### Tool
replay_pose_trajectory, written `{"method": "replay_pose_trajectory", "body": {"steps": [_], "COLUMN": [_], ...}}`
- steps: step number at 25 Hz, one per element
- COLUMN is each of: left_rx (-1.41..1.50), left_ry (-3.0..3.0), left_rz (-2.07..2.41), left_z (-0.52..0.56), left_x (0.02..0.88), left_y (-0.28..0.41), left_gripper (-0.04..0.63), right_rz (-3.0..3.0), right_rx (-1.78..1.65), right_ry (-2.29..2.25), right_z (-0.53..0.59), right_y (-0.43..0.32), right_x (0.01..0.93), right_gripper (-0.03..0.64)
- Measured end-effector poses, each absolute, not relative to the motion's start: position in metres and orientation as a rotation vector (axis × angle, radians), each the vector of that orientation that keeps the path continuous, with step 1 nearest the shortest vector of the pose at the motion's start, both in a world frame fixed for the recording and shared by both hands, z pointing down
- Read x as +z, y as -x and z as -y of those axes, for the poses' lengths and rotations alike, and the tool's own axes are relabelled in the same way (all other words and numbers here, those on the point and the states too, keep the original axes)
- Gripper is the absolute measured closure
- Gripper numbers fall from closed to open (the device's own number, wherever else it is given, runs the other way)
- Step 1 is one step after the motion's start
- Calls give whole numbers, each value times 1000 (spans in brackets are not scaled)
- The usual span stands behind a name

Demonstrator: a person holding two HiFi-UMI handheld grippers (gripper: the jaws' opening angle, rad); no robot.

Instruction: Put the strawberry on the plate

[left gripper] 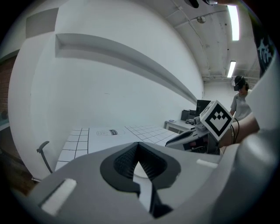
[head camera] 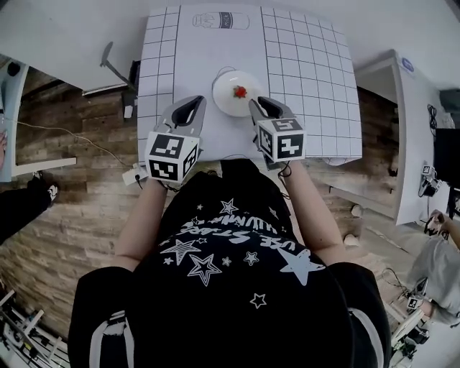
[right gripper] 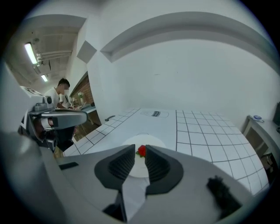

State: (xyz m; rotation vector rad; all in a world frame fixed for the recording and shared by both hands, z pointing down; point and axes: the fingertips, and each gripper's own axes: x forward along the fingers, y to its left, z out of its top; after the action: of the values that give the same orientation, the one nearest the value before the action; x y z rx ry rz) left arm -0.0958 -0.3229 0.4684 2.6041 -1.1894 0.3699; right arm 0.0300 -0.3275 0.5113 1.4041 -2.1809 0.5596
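Note:
A small red strawberry (head camera: 240,91) lies on the round white plate (head camera: 224,97) in the middle of the white gridded table (head camera: 309,72). In the right gripper view the strawberry (right gripper: 141,151) shows beyond the jaw tips, resting on the plate (right gripper: 153,141). My right gripper (head camera: 259,103) hovers at the plate's near right edge; its jaws (right gripper: 140,148) stand a little apart with nothing between them. My left gripper (head camera: 194,102) hangs at the plate's near left edge, and its jaw tips (left gripper: 138,144) touch with nothing held. From the left gripper view I see the right gripper's marker cube (left gripper: 216,119).
A milk-bottle outline (head camera: 221,20) is printed at the table's far edge. A dark lamp-like stand (head camera: 108,57) sits off the table's left side, over a wooden floor. Another white table (head camera: 410,129) stands to the right. A person (left gripper: 239,94) stands far off.

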Motion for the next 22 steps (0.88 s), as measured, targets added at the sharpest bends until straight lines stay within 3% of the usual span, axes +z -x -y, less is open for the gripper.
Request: {"method": "replay_pose_trajectory", "body": {"steps": [8,22], "left_rx": [324,292], "left_ry": [-2600,-2528], "left_rz": [1137,1272], "left_z": [297,248], "left_x": [471,454], "left_y": [93,100], "left_gripper": [588,588], "right_rz": [2152,2310], "right_rx": [593,560], "right_ry": [-1478,-1353], "right_z": [293,256], "right_y": [-43,-30], "right_x": [503,480], "right_gripper": [595,603]}}
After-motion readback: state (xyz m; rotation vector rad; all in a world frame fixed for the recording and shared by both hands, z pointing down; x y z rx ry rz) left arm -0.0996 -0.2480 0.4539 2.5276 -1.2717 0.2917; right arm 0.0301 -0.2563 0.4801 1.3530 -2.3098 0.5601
